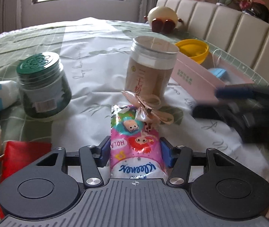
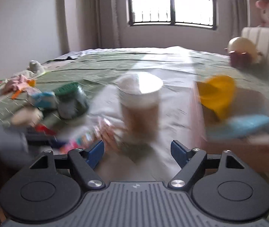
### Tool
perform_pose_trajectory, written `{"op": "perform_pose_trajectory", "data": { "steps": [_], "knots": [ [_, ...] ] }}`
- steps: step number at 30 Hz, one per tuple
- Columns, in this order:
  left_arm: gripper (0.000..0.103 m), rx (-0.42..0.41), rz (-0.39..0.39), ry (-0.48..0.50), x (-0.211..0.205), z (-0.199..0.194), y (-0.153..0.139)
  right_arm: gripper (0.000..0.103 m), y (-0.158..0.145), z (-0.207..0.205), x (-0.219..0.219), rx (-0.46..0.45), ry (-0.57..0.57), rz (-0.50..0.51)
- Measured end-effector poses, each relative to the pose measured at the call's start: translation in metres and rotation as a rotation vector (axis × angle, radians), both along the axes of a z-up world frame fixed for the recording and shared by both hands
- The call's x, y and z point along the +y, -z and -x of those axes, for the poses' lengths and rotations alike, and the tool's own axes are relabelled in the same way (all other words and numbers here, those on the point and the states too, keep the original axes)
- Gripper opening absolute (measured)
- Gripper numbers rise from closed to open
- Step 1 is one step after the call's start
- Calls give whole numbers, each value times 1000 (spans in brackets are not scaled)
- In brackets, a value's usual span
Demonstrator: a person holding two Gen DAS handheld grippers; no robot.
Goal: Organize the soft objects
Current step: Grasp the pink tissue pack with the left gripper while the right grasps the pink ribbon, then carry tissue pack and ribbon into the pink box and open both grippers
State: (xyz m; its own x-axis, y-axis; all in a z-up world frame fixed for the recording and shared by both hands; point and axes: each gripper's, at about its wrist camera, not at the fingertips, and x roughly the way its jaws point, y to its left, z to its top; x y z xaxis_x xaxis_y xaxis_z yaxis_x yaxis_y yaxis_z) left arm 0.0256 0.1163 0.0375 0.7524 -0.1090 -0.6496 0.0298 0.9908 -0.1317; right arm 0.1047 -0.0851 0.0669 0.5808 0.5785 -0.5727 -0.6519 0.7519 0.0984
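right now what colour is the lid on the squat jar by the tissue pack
Dark green, with an embossed pattern, on the squat jar; clearest in the left wrist view.

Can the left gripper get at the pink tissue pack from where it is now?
Probably yes. The pink tissue pack already lies between the open fingers of the left gripper, with nothing across it. The bow bag and the tall jar sit just beyond its far end.

Tall jar point(image 1: 151, 66) just beyond tissue pack point(image 1: 136, 147)

daylight from window point(image 2: 172, 5); right view motion-blurred, edges bowed.
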Motion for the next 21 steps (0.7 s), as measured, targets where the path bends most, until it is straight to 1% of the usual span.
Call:
{"op": "perform_pose_trajectory", "data": {
  "steps": [3,5,6,7,8,9,10,12,13,15,17,21],
  "knots": [
    [58,-4,1,-2,3,2,0,72,3,-18,32,93,-41,4],
    [58,-9,-1,-1,3,4,1,67,13,-25,52,126,-54,48],
    [58,-11,-4,1,3,5,2,55,18,-26,59,139,-60,71],
    [58,-14,-6,1,4,7,2,36,21,-26,65,153,-69,93],
    [58,-16,-5,-1,4,8,3,30,22,-23,68,157,-80,100],
    [58,-16,-5,-4,5,10,3,27,21,-18,70,135,-79,107],
    [57,-26,0,-10,7,13,2,18,17,-13,71,103,-80,121],
    [54,-51,12,-28,11,16,-1,16,4,-8,70,69,-97,110],
    [53,-71,12,-44,16,19,-7,15,-8,-7,70,53,-113,88],
    [52,-111,-2,-65,23,19,-22,15,-39,-8,68,-10,-122,45],
    [52,-163,-26,-77,31,15,-47,15,-75,-16,63,-71,-122,-1],
    [52,-288,-127,-92,41,-9,-111,15,-133,-36,41,-195,-66,-44]
  ]
}}
